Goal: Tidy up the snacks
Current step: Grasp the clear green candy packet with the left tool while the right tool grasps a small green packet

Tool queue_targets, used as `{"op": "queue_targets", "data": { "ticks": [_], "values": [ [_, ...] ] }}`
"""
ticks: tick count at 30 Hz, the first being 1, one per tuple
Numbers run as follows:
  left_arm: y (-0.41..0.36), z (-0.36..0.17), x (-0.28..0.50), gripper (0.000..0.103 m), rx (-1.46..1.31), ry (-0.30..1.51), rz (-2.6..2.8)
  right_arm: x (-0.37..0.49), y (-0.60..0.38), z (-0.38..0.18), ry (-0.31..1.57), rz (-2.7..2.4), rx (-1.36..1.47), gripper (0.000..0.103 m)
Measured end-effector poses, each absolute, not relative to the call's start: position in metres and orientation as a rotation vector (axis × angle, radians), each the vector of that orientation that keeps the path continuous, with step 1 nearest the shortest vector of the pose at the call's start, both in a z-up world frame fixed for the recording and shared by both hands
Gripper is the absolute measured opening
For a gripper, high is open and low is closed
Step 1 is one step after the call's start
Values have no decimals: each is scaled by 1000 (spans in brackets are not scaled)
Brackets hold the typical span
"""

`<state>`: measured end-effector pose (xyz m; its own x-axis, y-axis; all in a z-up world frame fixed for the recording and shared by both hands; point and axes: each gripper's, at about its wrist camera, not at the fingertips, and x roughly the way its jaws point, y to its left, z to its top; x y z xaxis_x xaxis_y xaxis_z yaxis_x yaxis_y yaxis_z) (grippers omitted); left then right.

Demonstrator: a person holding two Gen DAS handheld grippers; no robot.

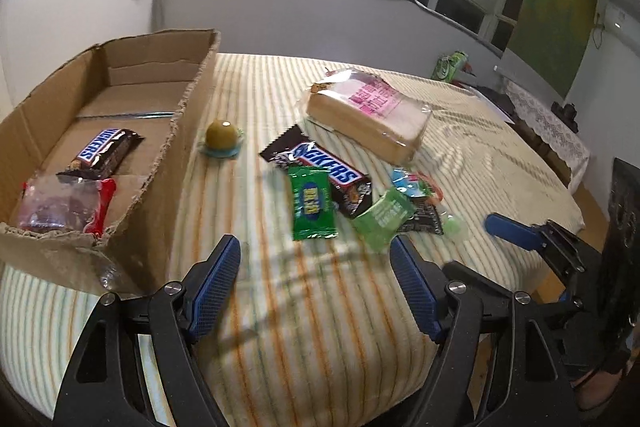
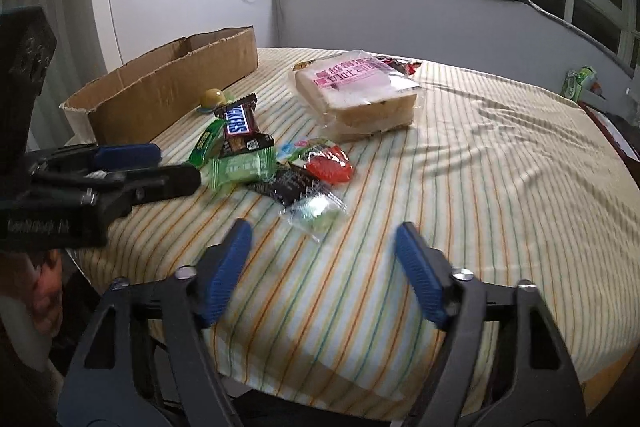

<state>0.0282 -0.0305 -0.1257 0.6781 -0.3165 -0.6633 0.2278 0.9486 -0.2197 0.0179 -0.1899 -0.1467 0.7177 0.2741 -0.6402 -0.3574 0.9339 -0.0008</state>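
Two pairs of tongs hang parted and empty over the striped cloth of the table (image 2: 460, 155), nothing between their blue pads. Just ahead of the left tongs (image 1: 316, 251) lies a green candy packet (image 1: 313, 203), with a pale green wrapper (image 1: 382, 217) off toward the right-hand pad, both near but not touching. Ahead of the right tongs (image 2: 324, 239) sits a clear packet with a green sweet (image 2: 314, 213), the nearest piece of the heap, apart from the pads. Behind it come a black wrapper (image 2: 290, 183), a red packet (image 2: 330, 167) and a Snickers bar (image 1: 326, 171) lying partly under the green packet. Left of the heap, close beside the left tongs, stands a cardboard box (image 1: 188, 131) holding a second Snickers bar (image 1: 104, 151) and a clear red-edged bag (image 1: 64, 207). A small yellow-green ball on a blue base (image 1: 221, 137) rests just outside the box wall. Farther back lies a wrapped loaf of sliced bread (image 1: 368, 115), and at the far edge a green can (image 1: 450, 65).
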Motion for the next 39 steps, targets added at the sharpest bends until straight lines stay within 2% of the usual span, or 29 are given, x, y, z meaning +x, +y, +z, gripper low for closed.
{"op": "queue_targets", "data": {
  "ticks": [1, 3, 7, 11, 13, 14, 15, 16, 18, 28, 30, 31, 33, 35, 37, 38, 39],
  "values": [
    [-33, -125, 28, 73, -112, 765, -321, 20, -189, -147, 685, 357, -140, 68],
    [-42, -122, 23, 68, -69, 746, -367, 24, -187, -147, 684, 371, -154, 57],
    [-55, -118, 23, 65, 4, 708, -421, 30, -186, -147, 680, 393, -159, 41],
    [-67, -118, 33, 56, 32, 707, -459, 29, -187, -149, 673, 404, -165, 25],
    [-72, -121, 38, 46, 42, 730, -479, 28, -191, -148, 671, 399, -155, 19],
    [-75, -124, 41, 30, 53, 745, -479, 28, -193, -148, 671, 399, -141, 18],
    [-76, -126, 42, 21, 64, 760, -468, 28, -195, -148, 672, 400, -135, 18],
    [-76, -126, 42, 19, 64, 758, -464, 28, -197, -148, 671, 399, -129, 18],
    [-76, -125, 40, 6, 71, 758, -456, 28, -200, -148, 668, 396, -111, 17],
    [-72, -129, 36, 4, 51, 767, -451, 21, -205, -149, 671, 373, -118, 16],
    [-73, -128, 38, 7, 49, 779, -450, 20, -206, -149, 672, 371, -113, 16],
    [-73, -127, 39, 11, 42, 780, -455, 19, -207, -149, 671, 371, -113, 16],
    [-75, -126, 40, 40, 30, 790, -461, 19, -208, -149, 670, 372, -107, 16],
    [-79, -125, 41, 46, 45, 778, -449, 18, -209, -150, 668, 373, -101, 16],
    [-86, -128, 45, 44, 72, 788, -445, 19, -209, -150, 667, 374, -96, 16],
    [-87, -128, 46, 23, 75, 784, -445, 19, -210, -149, 666, 375, -93, 16],
    [-88, -129, 48, 19, 82, 786, -441, 18, -211, -149, 666, 374, -89, 16]
  ]
}}
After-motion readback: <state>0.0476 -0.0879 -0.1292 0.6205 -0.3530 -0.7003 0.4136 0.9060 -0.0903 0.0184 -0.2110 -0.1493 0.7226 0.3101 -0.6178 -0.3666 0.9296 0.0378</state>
